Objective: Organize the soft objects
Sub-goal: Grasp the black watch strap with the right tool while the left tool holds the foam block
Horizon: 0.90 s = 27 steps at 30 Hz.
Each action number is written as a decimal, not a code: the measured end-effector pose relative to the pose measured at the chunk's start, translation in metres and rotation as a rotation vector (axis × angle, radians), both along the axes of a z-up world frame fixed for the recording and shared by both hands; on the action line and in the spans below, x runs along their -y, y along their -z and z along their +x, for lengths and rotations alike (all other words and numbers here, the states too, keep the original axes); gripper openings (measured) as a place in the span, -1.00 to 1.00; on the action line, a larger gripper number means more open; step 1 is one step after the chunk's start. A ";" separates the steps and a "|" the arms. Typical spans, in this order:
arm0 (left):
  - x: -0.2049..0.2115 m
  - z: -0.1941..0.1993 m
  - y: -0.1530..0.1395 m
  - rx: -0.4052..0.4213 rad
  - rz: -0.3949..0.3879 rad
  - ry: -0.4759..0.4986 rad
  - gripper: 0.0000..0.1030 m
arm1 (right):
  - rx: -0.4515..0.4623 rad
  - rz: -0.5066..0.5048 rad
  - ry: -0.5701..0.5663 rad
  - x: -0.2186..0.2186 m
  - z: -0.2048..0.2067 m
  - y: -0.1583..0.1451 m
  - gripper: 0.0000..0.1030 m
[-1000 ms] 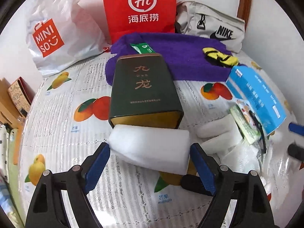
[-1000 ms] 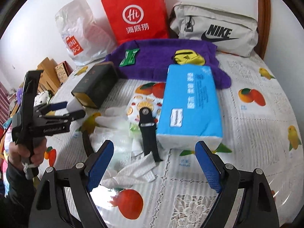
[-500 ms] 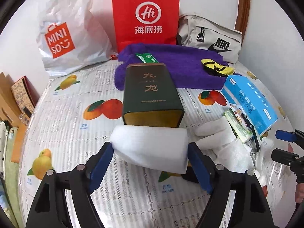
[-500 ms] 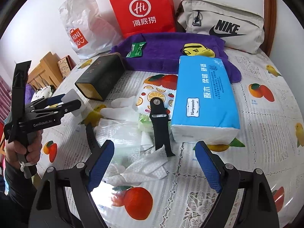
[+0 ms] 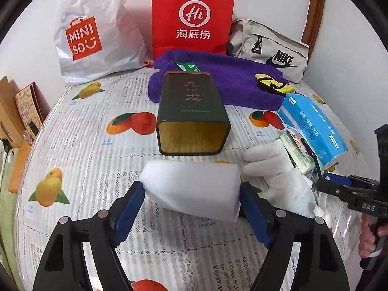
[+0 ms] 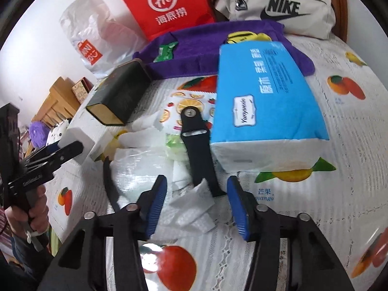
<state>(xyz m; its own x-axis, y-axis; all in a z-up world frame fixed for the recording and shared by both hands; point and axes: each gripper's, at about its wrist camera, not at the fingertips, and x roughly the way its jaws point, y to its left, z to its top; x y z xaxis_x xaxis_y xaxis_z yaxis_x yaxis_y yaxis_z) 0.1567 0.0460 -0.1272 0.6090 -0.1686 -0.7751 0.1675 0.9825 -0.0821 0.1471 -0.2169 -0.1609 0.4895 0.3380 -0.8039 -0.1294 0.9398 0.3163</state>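
The white foam block (image 5: 191, 189) sits between the blue pads of the left gripper (image 5: 191, 198), which is clamped on its two ends and holds it just above the fruit-printed tablecloth (image 5: 97, 160). Straight ahead of those tongs, just past the block, a dark green tin (image 5: 192, 111) lies on its side with its open gold mouth facing them. Beyond the tin are a purple towel (image 5: 232, 82), a red paper bag (image 5: 192, 17), a white plastic bag (image 5: 89, 34) and a grey Nike pouch (image 5: 269, 48).

The right gripper (image 6: 197, 205) has just been narrowing its jaws. They are still apart, grasping nothing, poised over crumpled white tissue (image 6: 194, 208) and the lower end of a black watch strap (image 6: 198, 150) that runs away between the pads. Ahead and to the right of these tongs lies a blue tissue pack (image 6: 264, 101); ahead and to their left is clear plastic wrap (image 6: 143, 167).
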 end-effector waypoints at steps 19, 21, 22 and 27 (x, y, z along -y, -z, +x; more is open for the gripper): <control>0.004 0.002 0.002 -0.010 0.005 0.008 0.53 | 0.008 0.025 -0.050 -0.018 0.015 -0.001 -0.53; 0.004 0.003 0.003 -0.012 0.003 0.008 0.53 | 0.004 0.018 -0.048 -0.021 0.019 -0.001 -0.49; 0.004 0.003 0.003 -0.013 0.004 0.009 0.53 | 0.004 0.014 -0.045 -0.022 0.020 -0.002 -0.46; 0.005 0.003 0.002 -0.013 0.014 0.010 0.53 | 0.059 -0.044 -0.079 -0.035 0.018 -0.014 -0.62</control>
